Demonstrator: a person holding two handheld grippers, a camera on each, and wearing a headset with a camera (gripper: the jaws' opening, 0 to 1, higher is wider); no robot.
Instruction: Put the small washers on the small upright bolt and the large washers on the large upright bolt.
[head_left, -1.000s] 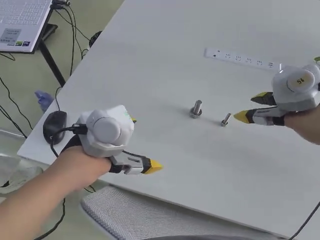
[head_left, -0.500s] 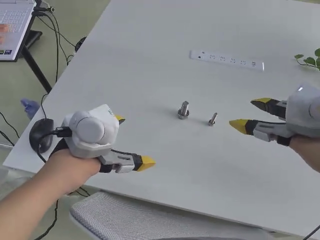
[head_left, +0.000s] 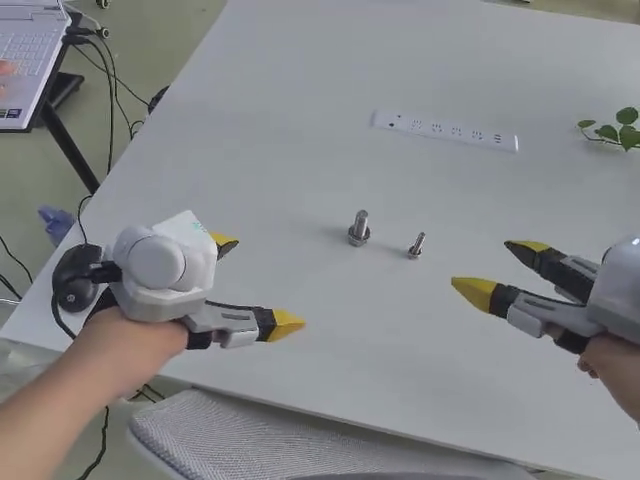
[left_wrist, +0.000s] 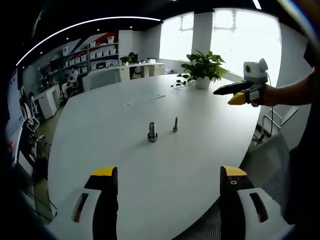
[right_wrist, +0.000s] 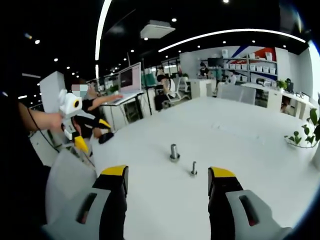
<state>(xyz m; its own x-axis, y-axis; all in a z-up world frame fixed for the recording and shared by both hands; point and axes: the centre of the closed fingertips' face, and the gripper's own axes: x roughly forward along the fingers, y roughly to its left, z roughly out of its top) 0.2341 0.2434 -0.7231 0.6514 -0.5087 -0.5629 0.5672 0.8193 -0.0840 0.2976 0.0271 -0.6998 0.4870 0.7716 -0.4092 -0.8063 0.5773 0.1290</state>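
Note:
Two bolts stand upright, heads down, mid-table: the large bolt (head_left: 359, 228) (left_wrist: 152, 132) (right_wrist: 174, 152) and, just to its right, the small bolt (head_left: 416, 245) (left_wrist: 175, 124) (right_wrist: 193, 169). My left gripper (head_left: 255, 282) (left_wrist: 169, 172) hovers open and holds nothing, near the front left edge and well short of the bolts. My right gripper (head_left: 492, 267) (right_wrist: 167, 172) is open too, with nothing between its yellow tips, to the right of the small bolt and nearer to me. Each gripper also appears in the other's view: the right gripper (left_wrist: 235, 92) and the left gripper (right_wrist: 75, 135).
A white power strip (head_left: 444, 131) lies beyond the bolts. Plant leaves (head_left: 610, 128) reach in at the far right. A black mouse (head_left: 70, 275) with its cable sits at the table's left edge, and a laptop (head_left: 25, 50) stands off to the left. A grey chair (head_left: 250, 440) is below the front edge.
My head view has shifted. The right gripper has drawn back from the small bolt toward me and stays open. The left gripper holds about the same place.

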